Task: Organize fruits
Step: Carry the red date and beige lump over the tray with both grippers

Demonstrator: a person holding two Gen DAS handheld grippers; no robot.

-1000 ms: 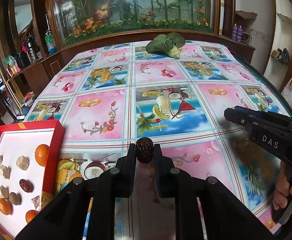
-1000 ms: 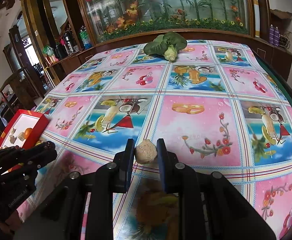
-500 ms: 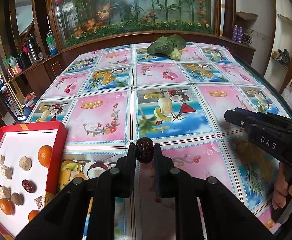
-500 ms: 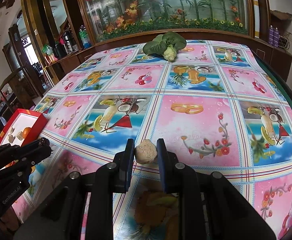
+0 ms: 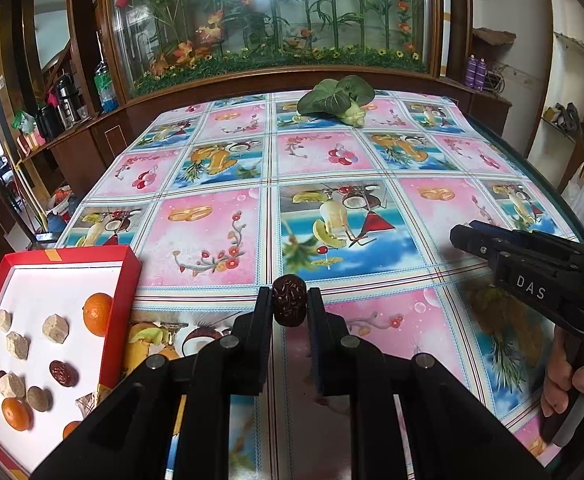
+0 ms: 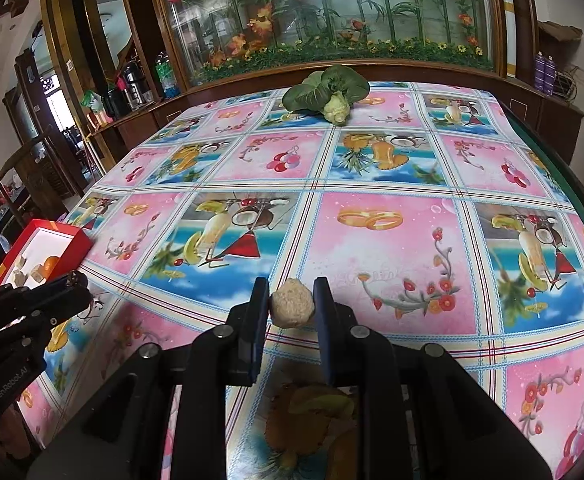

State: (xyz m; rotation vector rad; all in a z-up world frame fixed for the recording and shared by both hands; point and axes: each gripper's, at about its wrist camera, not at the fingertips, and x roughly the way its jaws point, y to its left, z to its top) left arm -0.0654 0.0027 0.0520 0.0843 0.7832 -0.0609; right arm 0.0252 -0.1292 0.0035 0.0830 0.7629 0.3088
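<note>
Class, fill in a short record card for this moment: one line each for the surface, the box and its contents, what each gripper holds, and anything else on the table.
surface: table under a fruit-print cloth
box: red tray, white inside, at the left edge
contents: oranges, beige chunks, one dark red date
left gripper: shut on a dark red date
right gripper: shut on a beige chunk
other: leafy green vegetable at the far end

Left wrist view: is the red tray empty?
No, the red tray already holds oranges, a red date and several beige lumps.
</note>
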